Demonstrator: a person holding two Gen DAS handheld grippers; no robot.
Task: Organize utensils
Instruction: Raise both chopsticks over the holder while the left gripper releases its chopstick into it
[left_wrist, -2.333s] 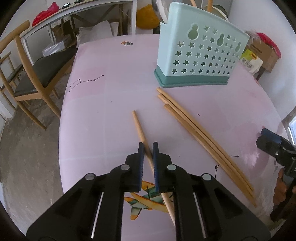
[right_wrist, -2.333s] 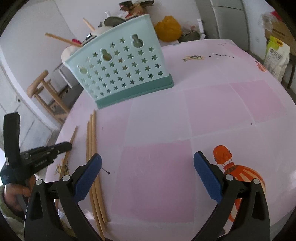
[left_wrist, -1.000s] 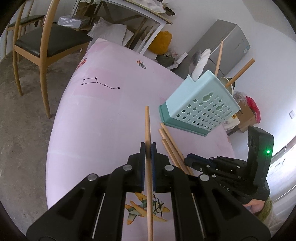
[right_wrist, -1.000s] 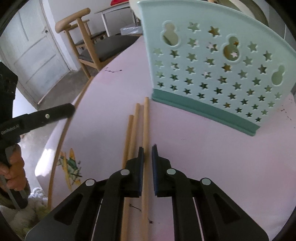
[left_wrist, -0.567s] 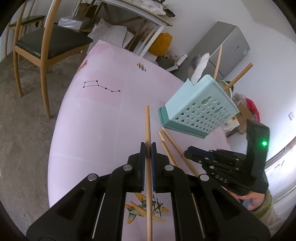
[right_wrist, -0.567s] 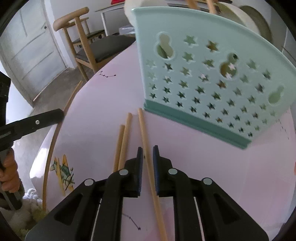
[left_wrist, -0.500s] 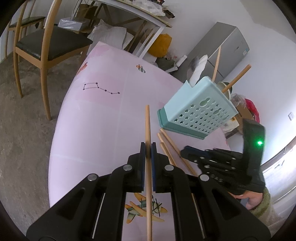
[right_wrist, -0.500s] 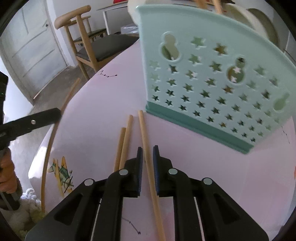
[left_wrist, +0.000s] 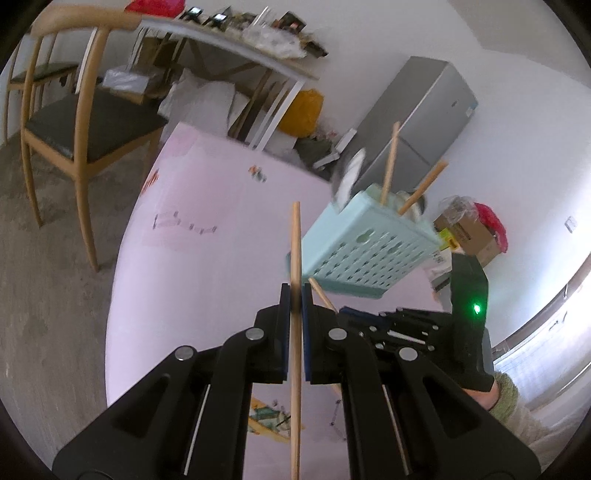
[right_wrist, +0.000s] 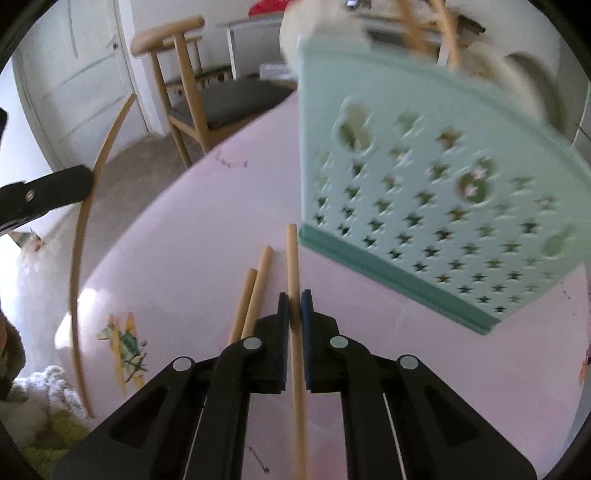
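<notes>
Risk: each long wooden chopstick is pinched near mid-length, so it may pivot or slip on the way into the pale green star-perforated plastic holder (right_wrist: 436, 192), or knock it.

Left gripper (left_wrist: 294, 295) is clamped on 1 chopstick (left_wrist: 295, 251), clear of the pink table (left_wrist: 207, 273). Right gripper (right_wrist: 294, 306) is closing on another (right_wrist: 293, 258), pads pressing. 2 more chopsticks (right_wrist: 255, 295) lie beside it, just before the holder.

We see one wooden chopstick (left_wrist: 295, 258) clamped upright between our left tongs' blue pads, another (right_wrist: 293, 280) between the right's; two more (right_wrist: 255, 295) lie just left of these, before the star-pierced mint holder (right_wrist: 443, 177).
</notes>
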